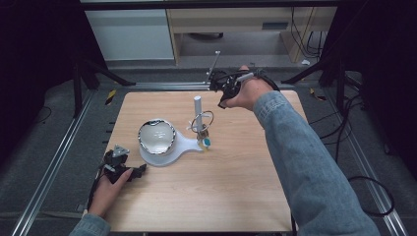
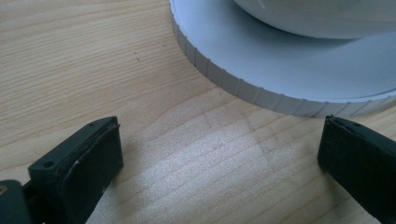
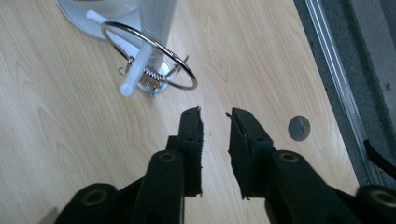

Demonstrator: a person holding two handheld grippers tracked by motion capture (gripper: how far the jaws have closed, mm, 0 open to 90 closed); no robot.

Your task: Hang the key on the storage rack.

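Right gripper (image 3: 214, 116): jaws slightly apart, empty, near metal ring stand (image 3: 154, 58). Left gripper (image 2: 219, 154): jaws wide apart, empty, beside white base (image 2: 261, 65) on wooden table (image 1: 236, 187).

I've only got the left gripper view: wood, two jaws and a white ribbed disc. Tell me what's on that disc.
Observer: A shiny bowl sits on that white base.
Operator: Report the right gripper.
Observer: The right gripper is near the far edge of the table, jaws slightly apart, nothing between them.
Operator: Say what's beside the bowl.
Observer: An upright white post stands on the base's narrow end, with a metal ring around it.
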